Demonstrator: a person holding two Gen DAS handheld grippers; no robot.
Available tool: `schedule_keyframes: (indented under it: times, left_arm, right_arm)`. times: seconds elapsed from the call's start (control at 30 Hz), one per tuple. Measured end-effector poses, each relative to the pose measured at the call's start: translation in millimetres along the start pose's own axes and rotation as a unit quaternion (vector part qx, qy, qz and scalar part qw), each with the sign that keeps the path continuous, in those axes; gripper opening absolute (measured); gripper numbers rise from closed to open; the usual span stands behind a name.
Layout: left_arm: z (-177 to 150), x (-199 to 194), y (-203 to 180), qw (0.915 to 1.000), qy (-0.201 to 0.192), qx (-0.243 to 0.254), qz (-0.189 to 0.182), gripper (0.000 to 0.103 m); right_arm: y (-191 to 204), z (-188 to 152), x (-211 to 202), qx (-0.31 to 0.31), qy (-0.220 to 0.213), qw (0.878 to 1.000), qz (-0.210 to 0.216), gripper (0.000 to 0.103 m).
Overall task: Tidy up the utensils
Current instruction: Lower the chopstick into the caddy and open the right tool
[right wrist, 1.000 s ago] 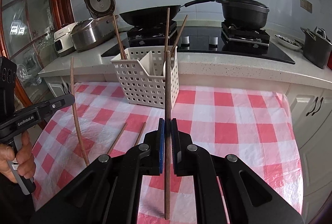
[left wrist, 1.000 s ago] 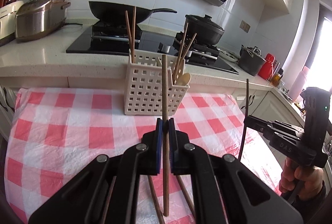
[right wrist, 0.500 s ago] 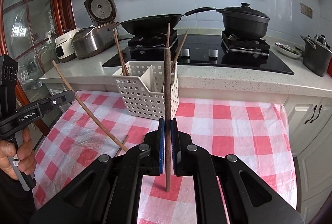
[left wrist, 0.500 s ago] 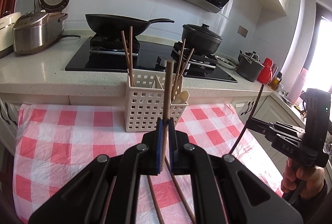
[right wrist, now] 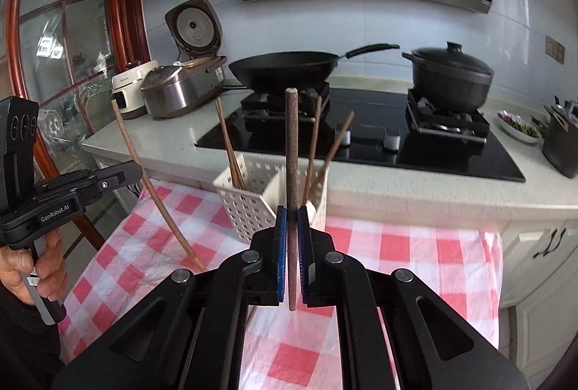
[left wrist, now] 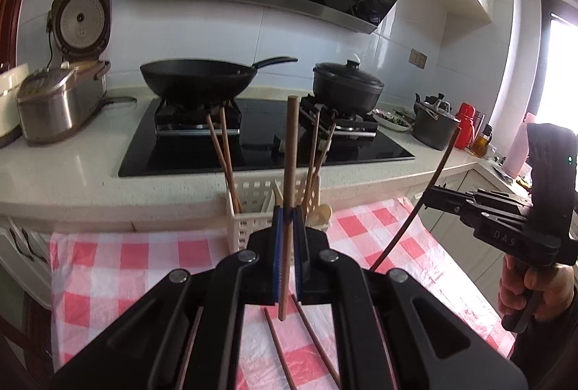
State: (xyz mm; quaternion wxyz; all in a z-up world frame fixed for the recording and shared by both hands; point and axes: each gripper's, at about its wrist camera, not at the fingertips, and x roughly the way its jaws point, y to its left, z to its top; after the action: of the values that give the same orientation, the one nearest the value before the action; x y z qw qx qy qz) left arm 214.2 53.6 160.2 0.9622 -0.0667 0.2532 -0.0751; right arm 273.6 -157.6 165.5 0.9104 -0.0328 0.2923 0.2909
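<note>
My left gripper [left wrist: 288,220] is shut on a light brown chopstick [left wrist: 290,155] that stands nearly upright, its lower tip hanging above the cloth. My right gripper [right wrist: 292,220] is shut on a darker chopstick [right wrist: 291,151], also upright and clear of the cloth. Each gripper shows in the other's view: the right gripper [left wrist: 428,195] with its chopstick slanting, and the left gripper [right wrist: 134,172] likewise. Straight ahead stands the white slotted basket [right wrist: 249,206] with chopsticks in both compartments and a wooden spoon [left wrist: 321,213] in the right one. Two loose chopsticks [left wrist: 278,343] lie below my left gripper.
A red-and-white checked cloth [right wrist: 397,245] covers the table, which butts against a stone counter [left wrist: 90,187]. On the counter are a black hob with a wok [left wrist: 198,79] and a lidded pot [right wrist: 451,76], and a rice cooker [left wrist: 61,104]. A hand [left wrist: 538,285] holds each gripper.
Both grippers have risen, lifting their chopsticks off the cloth. Seen from the opposite side, each held chopstick has gone from upright to slanted. The basket now sits lower in both views.
</note>
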Motion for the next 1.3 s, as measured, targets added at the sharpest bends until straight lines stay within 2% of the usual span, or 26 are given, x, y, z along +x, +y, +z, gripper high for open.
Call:
schedule_keyframes:
  times: [0.37,0.6,0.93,1.3]
  left_arm:
    - [85.3,-4.5,-1.2,0.9989,-0.04,0.022,0.008,0.005]
    - [120.0,11.9,-1.2,0.9981,-0.052,0.026,0.017,0.005]
    - [121.6,57.4,15.0,0.9991,-0.036,0.005,0.023,0.005]
    - [100.5,86.2,20.2,0.9993,-0.021,-0.002,0.03,0.005]
  right_arm:
    - [8.7,74.3,8.2,-0.018,-0.028,0.999,0.01,0.007]
    - [10.3,95.9,24.5,-0.008,-0.039,0.999,0.01,0.007]
    - [1.7,100.5,66.5,-0.001,-0.022,1.0,0.002,0.007]
    - [-2.0,86.2,98.5,0.004,0.002,1.0,0.005,0.007]
